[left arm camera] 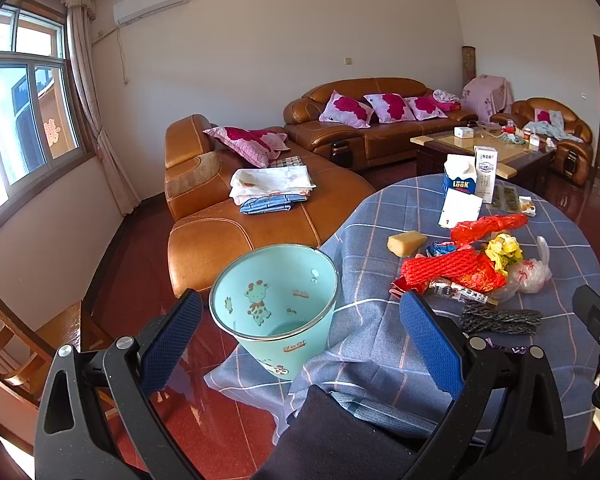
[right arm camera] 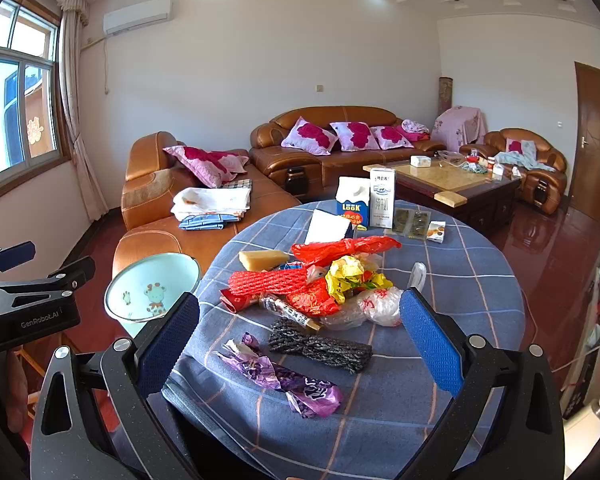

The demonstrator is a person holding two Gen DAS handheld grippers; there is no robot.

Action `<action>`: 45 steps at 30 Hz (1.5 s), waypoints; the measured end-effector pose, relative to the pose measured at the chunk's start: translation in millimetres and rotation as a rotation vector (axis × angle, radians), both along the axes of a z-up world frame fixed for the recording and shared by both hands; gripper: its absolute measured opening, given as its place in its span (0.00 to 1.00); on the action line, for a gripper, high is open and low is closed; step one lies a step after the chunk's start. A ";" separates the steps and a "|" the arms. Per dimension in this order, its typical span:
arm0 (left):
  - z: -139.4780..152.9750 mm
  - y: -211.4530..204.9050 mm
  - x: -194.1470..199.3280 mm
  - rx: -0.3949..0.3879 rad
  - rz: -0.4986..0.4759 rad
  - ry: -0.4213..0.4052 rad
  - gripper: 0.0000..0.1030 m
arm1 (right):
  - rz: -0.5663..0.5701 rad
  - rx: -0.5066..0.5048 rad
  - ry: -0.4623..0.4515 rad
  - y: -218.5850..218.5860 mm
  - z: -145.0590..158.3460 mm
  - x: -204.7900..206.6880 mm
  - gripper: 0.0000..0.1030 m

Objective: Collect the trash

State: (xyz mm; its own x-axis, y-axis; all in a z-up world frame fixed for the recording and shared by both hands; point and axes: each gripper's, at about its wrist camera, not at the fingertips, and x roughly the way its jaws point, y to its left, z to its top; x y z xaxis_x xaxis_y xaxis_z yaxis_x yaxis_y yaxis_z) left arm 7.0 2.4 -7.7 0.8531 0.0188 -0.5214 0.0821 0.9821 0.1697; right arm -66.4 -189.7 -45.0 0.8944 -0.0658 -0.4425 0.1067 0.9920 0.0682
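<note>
Two grippers are hovering with fingers spread wide, holding nothing: our left gripper (left arm camera: 300, 344) is facing the pale-green bin (left arm camera: 276, 308) at lower centre, just off the round table (left arm camera: 560, 232) edge; our right gripper (right arm camera: 300, 344) is framing the purple wrapper (right arm camera: 284, 376) and dark mesh roll (right arm camera: 320, 346) near the table's near rim. Behind them the red netting (right arm camera: 276, 282) and plastic bags (right arm camera: 372, 304) are piling at mid-table; bare cloth is showing rightward.

We're in someone's living room: brown leather sofas (right arm camera: 340, 140) with floral pillows (right arm camera: 308, 138), coffee table (right arm camera: 440, 178), wall air conditioner (right arm camera: 137, 18), curtained window (right arm camera: 20, 92).
</note>
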 end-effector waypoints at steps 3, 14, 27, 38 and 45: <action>0.2 0.0 0.5 0.001 0.001 0.000 0.94 | 0.000 0.000 0.001 0.0 -0.1 0.0 0.96; -0.4 0.7 1.3 0.001 0.003 -0.001 0.94 | -0.001 0.001 0.000 0.3 -0.2 0.2 0.96; -0.3 2.3 2.7 0.004 0.006 -0.004 0.94 | 0.000 0.000 0.001 0.5 -0.3 0.2 0.96; -0.4 2.1 2.9 0.007 0.007 -0.004 0.94 | -0.001 0.001 0.001 0.2 -0.2 0.3 0.96; -8.6 -3.9 7.5 0.021 -0.004 0.010 0.94 | -0.012 -0.019 -0.017 -4.1 -7.0 -0.4 0.96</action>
State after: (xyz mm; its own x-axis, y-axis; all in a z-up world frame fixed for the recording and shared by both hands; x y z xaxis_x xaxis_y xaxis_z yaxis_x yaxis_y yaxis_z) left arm 14.5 -1.5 -16.3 0.8480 0.0262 -0.5294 0.0878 0.9780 0.1891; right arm -66.8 -193.8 -52.0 0.9009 -0.0848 -0.4257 0.1174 0.9918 0.0510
